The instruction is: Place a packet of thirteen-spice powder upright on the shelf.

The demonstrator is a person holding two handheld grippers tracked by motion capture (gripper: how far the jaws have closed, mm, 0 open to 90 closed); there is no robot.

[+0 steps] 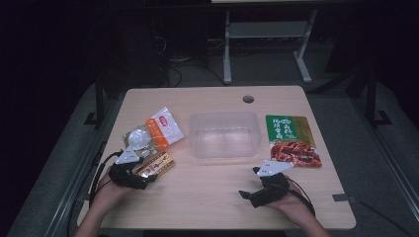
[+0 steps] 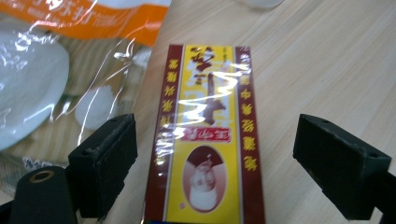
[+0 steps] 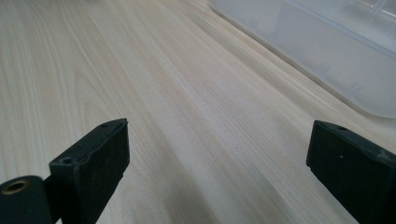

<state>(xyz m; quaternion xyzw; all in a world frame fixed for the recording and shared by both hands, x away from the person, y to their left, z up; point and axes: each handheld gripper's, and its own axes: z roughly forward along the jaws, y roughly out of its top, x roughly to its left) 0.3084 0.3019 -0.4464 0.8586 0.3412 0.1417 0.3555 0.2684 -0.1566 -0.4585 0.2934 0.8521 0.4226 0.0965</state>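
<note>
Your left gripper (image 2: 215,154) has its jaws spread wide, one on each side of the red-and-yellow rectangular packet in glossy film (image 2: 205,135), and they hold nothing yet; whether either jaw touches the packet's edge I cannot tell. The packet lies flat on the pale wooden table (image 2: 327,60), its long axis running away from you between the jaws. It looks light and fairly stiff, like a small boxed bar, but the film wrap glints and will probably be slippery, so take it across the narrow width near the middle, and close squarely on the long edges rather than on a corner.

Just beside it, on the left of the left gripper view, lies the clear plastic bag with an orange band (image 2: 56,70), holding pale round pieces; it is soft and crinkly, and its edge sits close to your jaw, so mind you do not pinch it too.

Your right gripper (image 3: 217,172) is also wide open and empty, low over bare table, with the translucent plastic tub (image 3: 336,60) ahead. In the high view, the green packet (image 1: 289,129) and the red packet (image 1: 296,154) lie beyond that tub.
</note>
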